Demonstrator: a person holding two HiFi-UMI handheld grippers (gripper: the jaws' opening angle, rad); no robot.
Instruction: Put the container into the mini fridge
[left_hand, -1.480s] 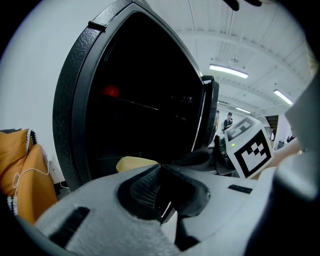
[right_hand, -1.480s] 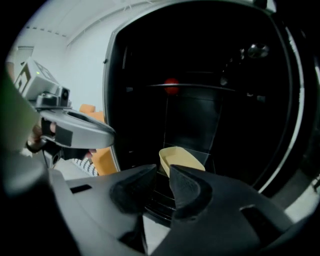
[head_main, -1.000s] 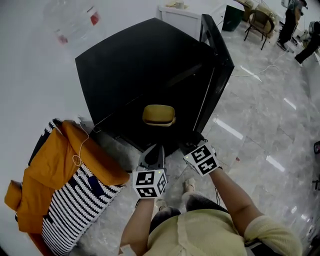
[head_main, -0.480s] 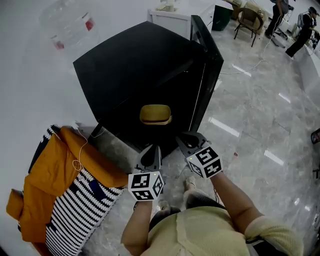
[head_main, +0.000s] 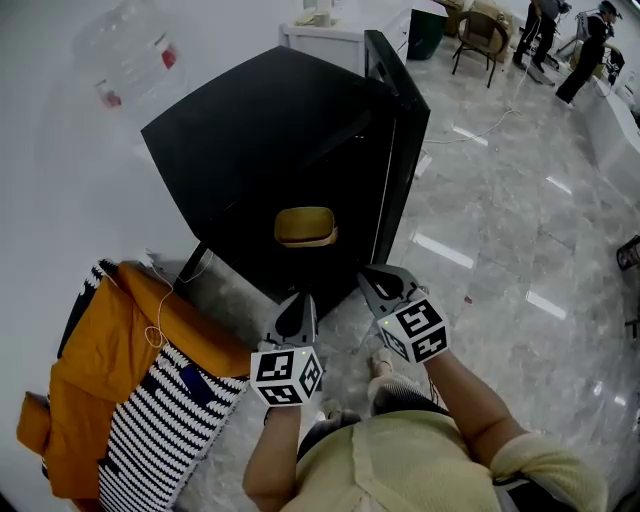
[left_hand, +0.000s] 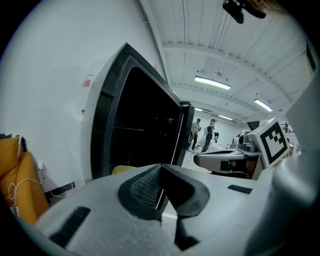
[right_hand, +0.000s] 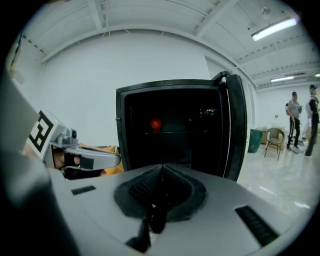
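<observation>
A yellow container (head_main: 305, 226) sits inside the black mini fridge (head_main: 260, 130) on its lower level, and its edge shows in the left gripper view (left_hand: 123, 170). The fridge door (head_main: 400, 150) stands open to the right. My left gripper (head_main: 300, 303) hangs in front of the opening, shut and empty, a little short of the container. My right gripper (head_main: 377, 277) is beside it near the door's bottom edge, also shut with nothing held. In the right gripper view the shut gripper (right_hand: 162, 171) faces the dark interior, where a small red object (right_hand: 156, 124) rests on the upper shelf.
An orange jacket (head_main: 110, 350) over a striped bag (head_main: 160, 420) lies on the floor left of the fridge. A water jug (head_main: 130, 55) stands behind it by the white wall. Far right are a chair (head_main: 478, 35) and people (head_main: 588, 40) on the marble floor.
Both grippers have drawn back slightly from the fridge opening toward the person. The container has stayed inside the fridge and the door is still open.
</observation>
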